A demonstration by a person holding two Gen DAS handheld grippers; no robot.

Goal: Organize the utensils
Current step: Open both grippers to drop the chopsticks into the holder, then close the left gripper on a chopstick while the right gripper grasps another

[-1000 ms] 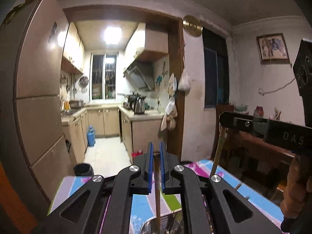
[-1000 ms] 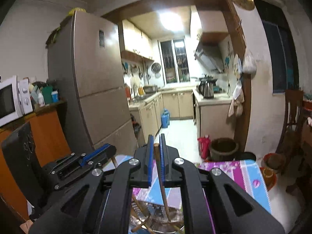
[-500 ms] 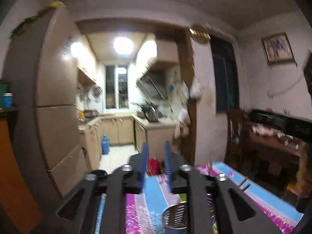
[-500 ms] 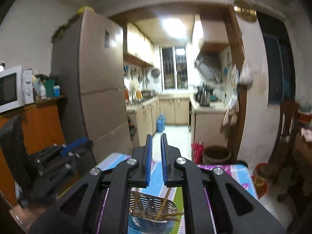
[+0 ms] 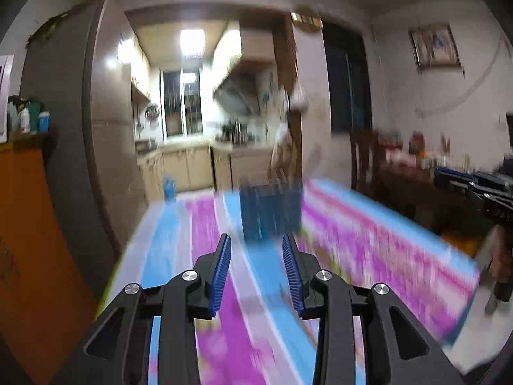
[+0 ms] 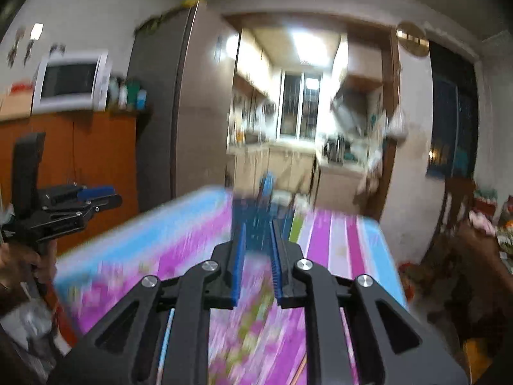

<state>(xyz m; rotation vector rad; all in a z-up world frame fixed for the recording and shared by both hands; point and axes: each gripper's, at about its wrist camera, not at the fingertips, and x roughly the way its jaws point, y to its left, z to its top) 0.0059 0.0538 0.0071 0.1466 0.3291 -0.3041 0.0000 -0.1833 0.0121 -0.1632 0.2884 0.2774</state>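
Note:
The utensil holder (image 5: 271,211), a perforated cylinder with wooden stick tips poking out of its top, stands far back on the striped tablecloth; motion blur smears it. My left gripper (image 5: 256,240) is well short of it, its jaws opening with nothing between them. In the right wrist view the holder (image 6: 256,221) shows beyond my right gripper (image 6: 259,227), whose jaws are opening by a narrow gap, also empty. Each gripper appears in the other's view: the left (image 6: 80,195) at the left edge, the right (image 5: 465,179) at the right edge.
The table (image 5: 384,256) wears a pink, blue and white striped cloth. A tall fridge (image 5: 96,160) and an orange cabinet (image 6: 80,147) with a microwave (image 6: 69,80) stand to the left. A dark wooden chair and side table (image 5: 400,166) are at the right.
Both grippers held a wooden stick upright over the holder a second ago. Both sticks are gone from the jaws, which have parted, and both grippers have pulled back and lower.

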